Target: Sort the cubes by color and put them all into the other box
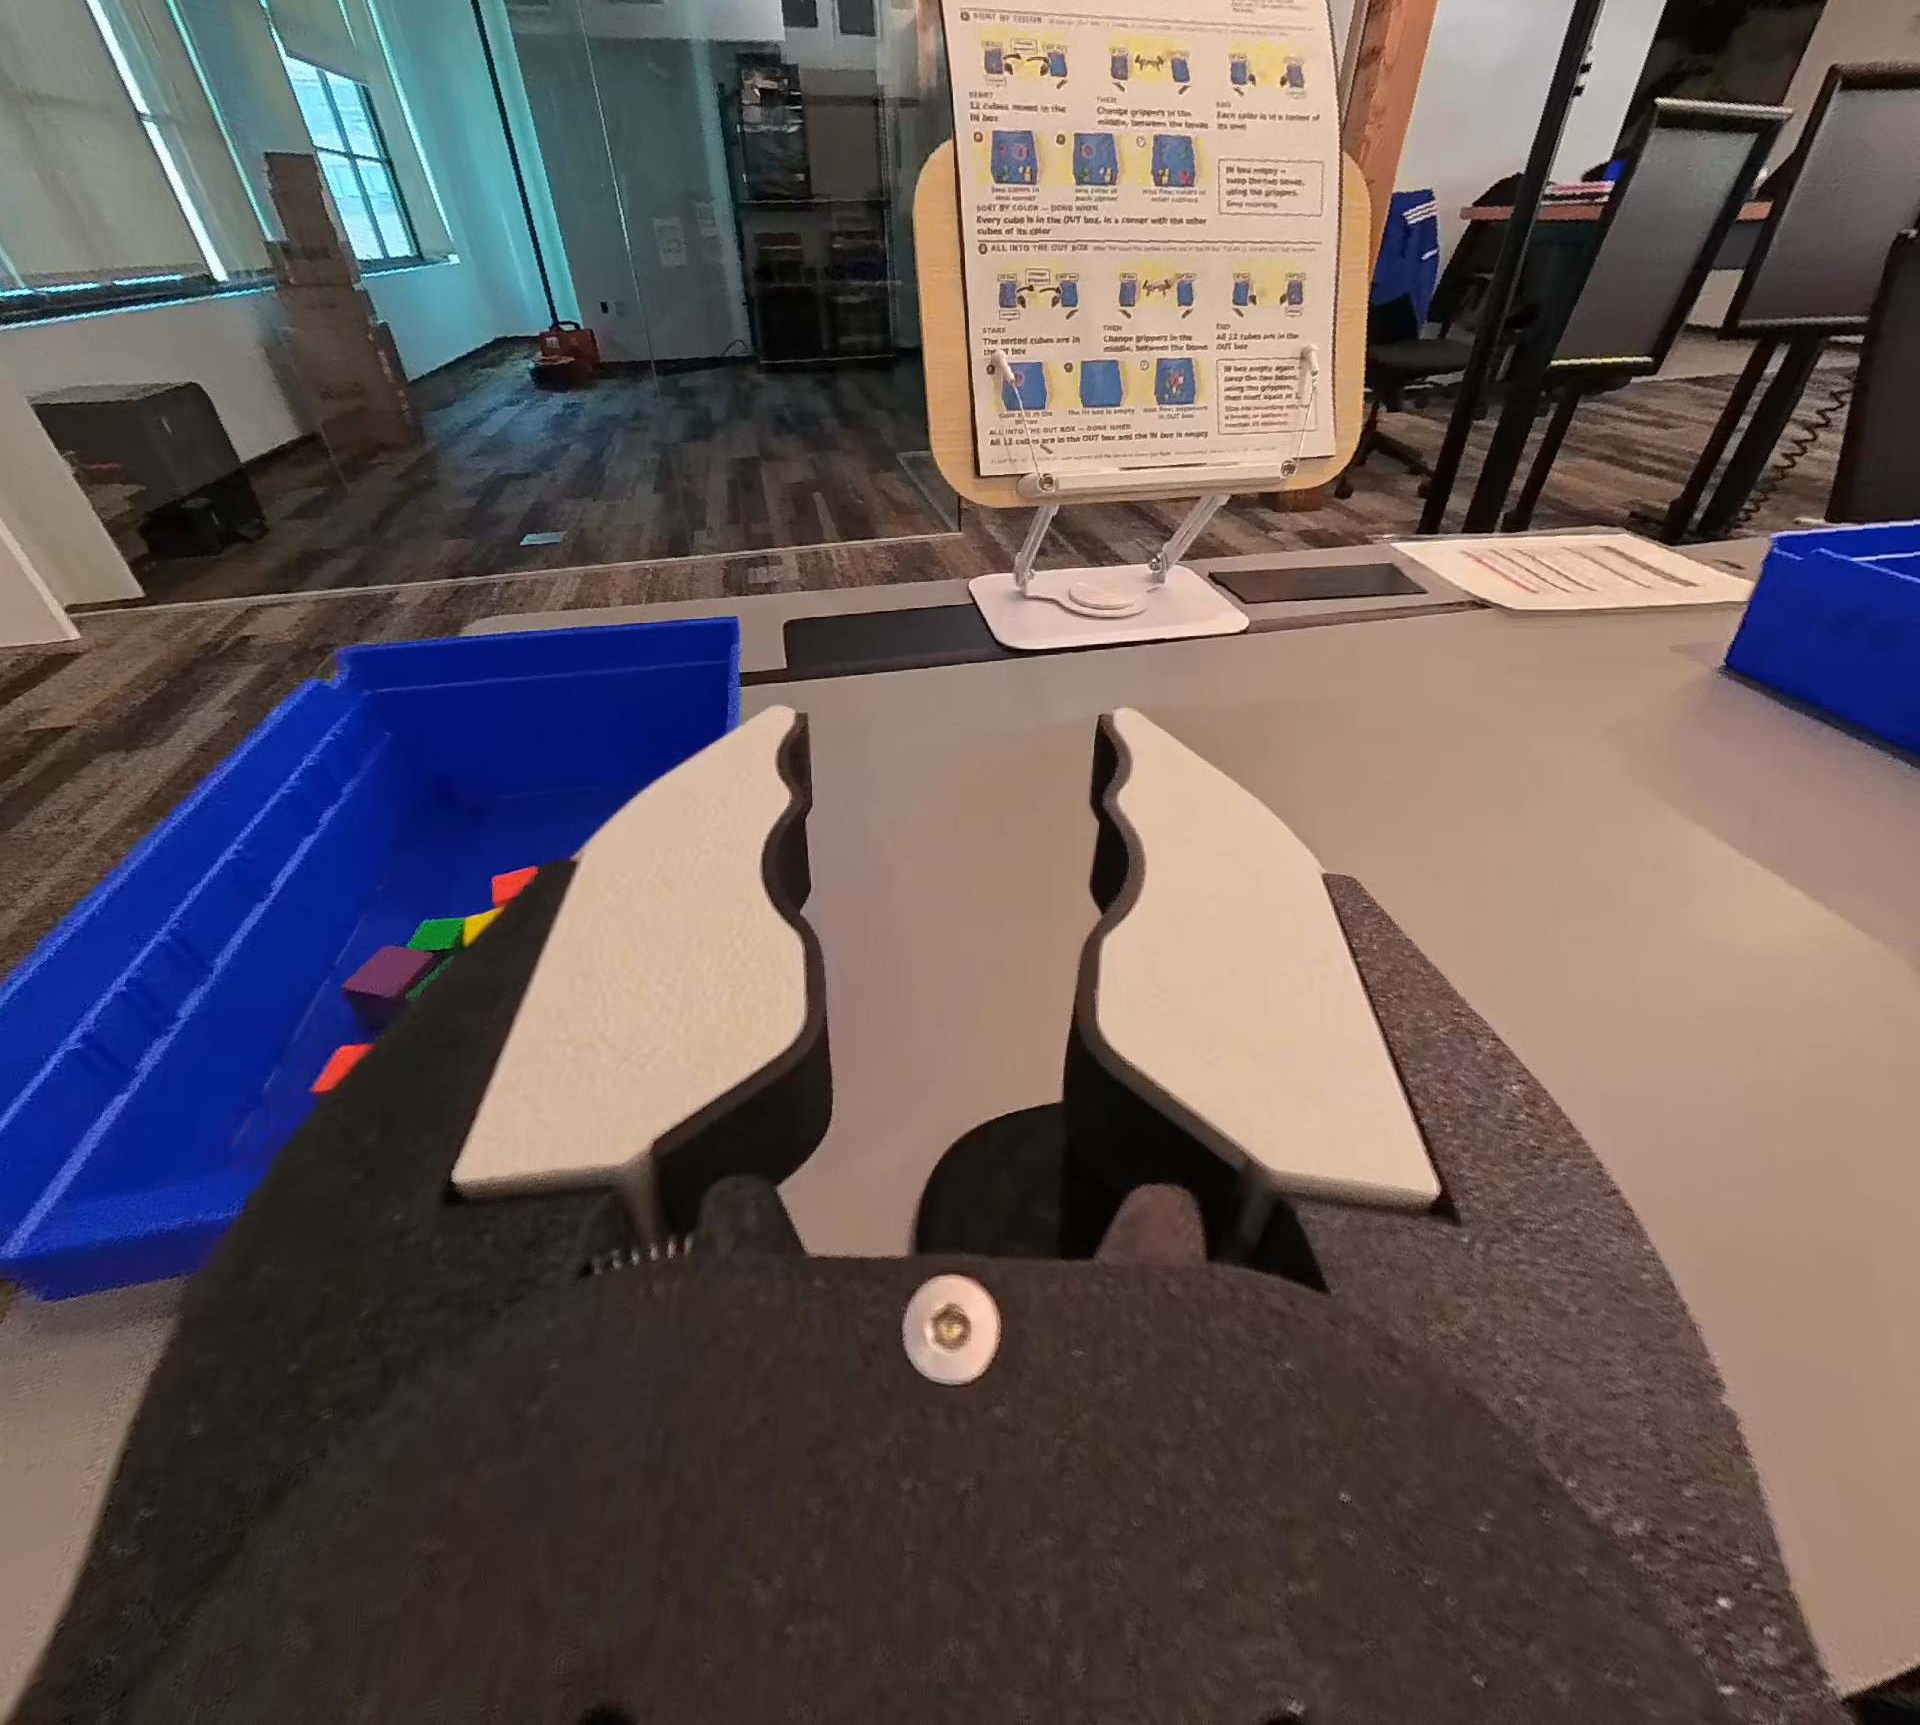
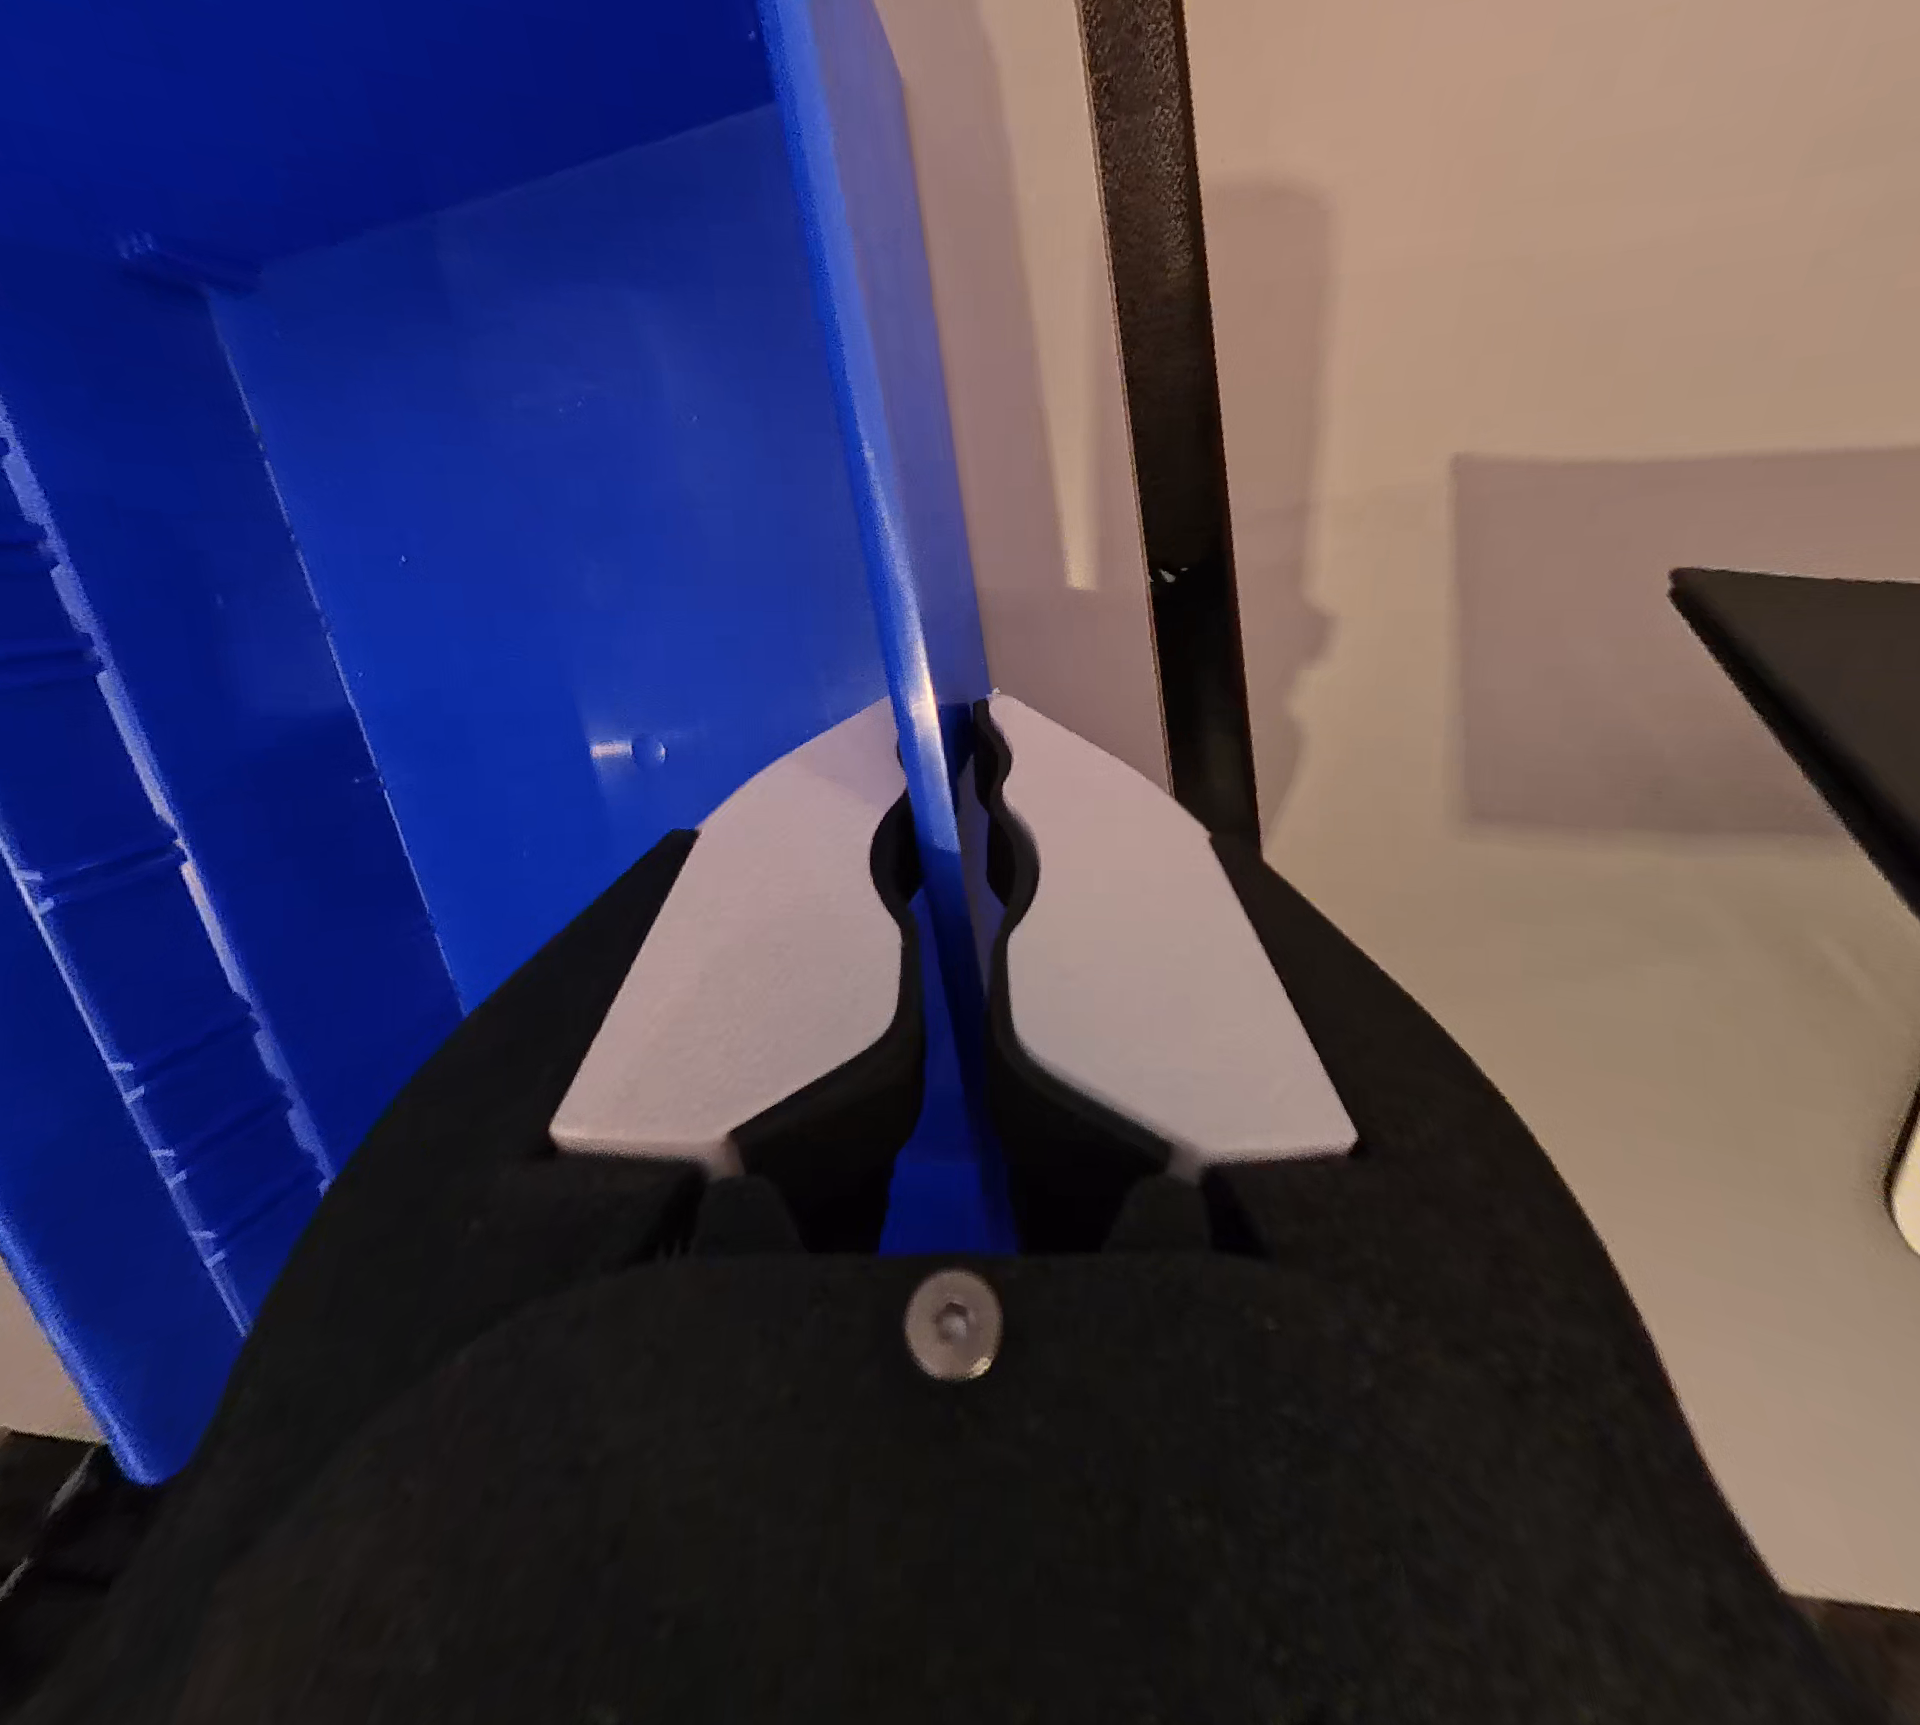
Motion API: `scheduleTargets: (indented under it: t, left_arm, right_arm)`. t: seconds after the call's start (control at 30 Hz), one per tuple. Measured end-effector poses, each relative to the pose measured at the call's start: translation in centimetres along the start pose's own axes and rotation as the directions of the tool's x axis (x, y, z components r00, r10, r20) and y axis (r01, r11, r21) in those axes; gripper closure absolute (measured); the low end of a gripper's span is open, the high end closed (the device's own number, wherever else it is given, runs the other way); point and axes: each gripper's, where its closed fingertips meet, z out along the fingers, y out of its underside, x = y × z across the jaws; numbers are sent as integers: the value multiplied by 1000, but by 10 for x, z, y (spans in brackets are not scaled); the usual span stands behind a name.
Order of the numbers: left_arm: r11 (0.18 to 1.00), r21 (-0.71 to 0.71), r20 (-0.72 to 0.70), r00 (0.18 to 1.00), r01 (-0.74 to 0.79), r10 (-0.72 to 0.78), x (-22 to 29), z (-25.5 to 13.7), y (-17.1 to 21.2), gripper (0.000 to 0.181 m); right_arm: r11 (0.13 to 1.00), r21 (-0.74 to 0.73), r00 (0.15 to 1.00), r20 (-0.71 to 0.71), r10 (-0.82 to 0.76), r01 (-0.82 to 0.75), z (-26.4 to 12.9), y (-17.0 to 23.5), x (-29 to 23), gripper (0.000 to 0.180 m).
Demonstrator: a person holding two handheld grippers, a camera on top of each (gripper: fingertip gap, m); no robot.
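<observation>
The left gripper (image 1: 951, 740) is hovering over a grey table (image 1: 1507, 896) with its jaws spread wide and nothing between them. Just to its left a blue bin (image 1: 208, 927) is sitting at the table's edge, holding the cubes: a purple cube (image 1: 387, 977), a green cube (image 1: 436, 934), a yellow cube (image 1: 480, 925) and two orange-red cubes (image 1: 513, 883) are showing beside the gripper body, which is hiding the rest of the bin's floor. Behind the table an instruction sheet (image 1: 1132, 137) is standing on a stand (image 1: 1107, 605). A second blue bin (image 1: 1829, 636) is sitting at the far right of the table, well apart from the first.

The right gripper (image 2: 940, 719) is pinching the thin side wall of that bin (image 2: 520, 480), one finger inside and one outside. The part of the bin's interior in view is holding no cubes. A black post (image 2: 1153, 325) is standing just behind the bin.
</observation>
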Motion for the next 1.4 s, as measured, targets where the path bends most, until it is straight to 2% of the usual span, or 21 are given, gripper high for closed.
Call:
scheduleTargets:
  t: [0.07, 0.13, 0.2, 0.27, 0.33, 0.43, 0.5, 0.53, 0.6, 0.63, 0.73, 0.8, 0.93, 1.0, 1.07, 1.1, 1.17, 1.23, 1.4]
  left_arm:
    - [1000, -18, -9, 1000, 11, -11, 3, 3, 4, 126]
    - [999, -38, -32, 999, 17, -18, 7, 6, 8, 119]
    - [999, -41, -53, 998, 20, -22, 10, 8, 8, 113]
    - [999, -30, -70, 997, 27, -29, 13, 10, 4, 112]
    - [999, -20, -85, 996, 39, -41, 14, 15, 3, 112]
    - [1000, -15, -41, 999, 17, -17, 6, 28, 4, 114]
    - [999, -18, 20, 999, -28, 29, -4, 37, 7, 118]
    - [998, -32, 52, 997, -55, 57, -10, 41, 10, 120]
    - [992, -70, 131, 985, -105, 114, -27, 46, 15, 122]
    - [989, -91, 163, 978, -119, 133, -36, 48, 17, 125]
    - [976, -146, 179, 966, -160, 185, -61, 53, 15, 133]
    - [954, -226, 174, 955, -198, 239, -83, 59, 15, 140]
    - [869, -431, 85, 948, -244, 308, -124, 77, 34, 144]
    - [830, -489, 3, 952, -267, 307, -137, 86, 48, 149]
    - [805, -527, -76, 958, -274, 276, -145, 96, 63, 149]
    - [790, -542, -113, 956, -287, 270, -149, 101, 71, 148]
    - [749, -565, -196, 938, -346, 286, -154, 113, 89, 146]
    - [697, -573, -292, 902, -431, 318, -155, 124, 108, 144]
    - [528, -651, -450, 837, -546, 310, -163, 145, 157, 138]
  right_arm:
    - [1000, 21, 1000, 15, 22, -22, -2, -1, -1, 170]
    - [993, 114, 1000, -20, 0, 3, -12, -11, 2, 149]
    - [966, 252, 996, -78, -36, 55, -37, -26, 1, 141]
    - [888, 445, 990, -126, -67, 117, -79, -46, -12, 131]
    - [705, 675, 974, -192, -116, 217, -139, -64, -42, 133]
    - [318, 902, 941, -212, -263, 292, -224, -58, -126, 128]
    - [32, 963, 886, -233, -401, 268, -262, -39, -189, 138]
    - [5, 968, 866, -222, -449, 251, -266, -31, -214, 143]
    - [150, 965, 831, -101, -547, 216, -247, -23, -257, 127]
    - [211, 961, 787, -13, -616, 181, -238, -16, -284, 126]
    - [269, 962, 569, 194, -799, 49, -236, 13, -366, 135]
    - [309, 950, 496, 246, -833, 48, -229, 20, -404, 143]
    - [345, 912, 461, 215, -861, 220, -192, 18, -459, 146]
    - [357, 891, 457, 203, -866, 280, -168, 22, -476, 146]
    - [323, 895, 415, 179, -892, 307, -149, 26, -493, 149]
    - [335, 874, 394, 186, -900, 353, -138, 28, -500, 149]
    - [358, 822, 365, 199, -909, 443, -114, 33, -505, 149]
    - [366, 795, 376, 189, -907, 484, -99, 32, -504, 149]
    - [398, 785, 384, 222, -896, 475, -94, 31, -499, 151]
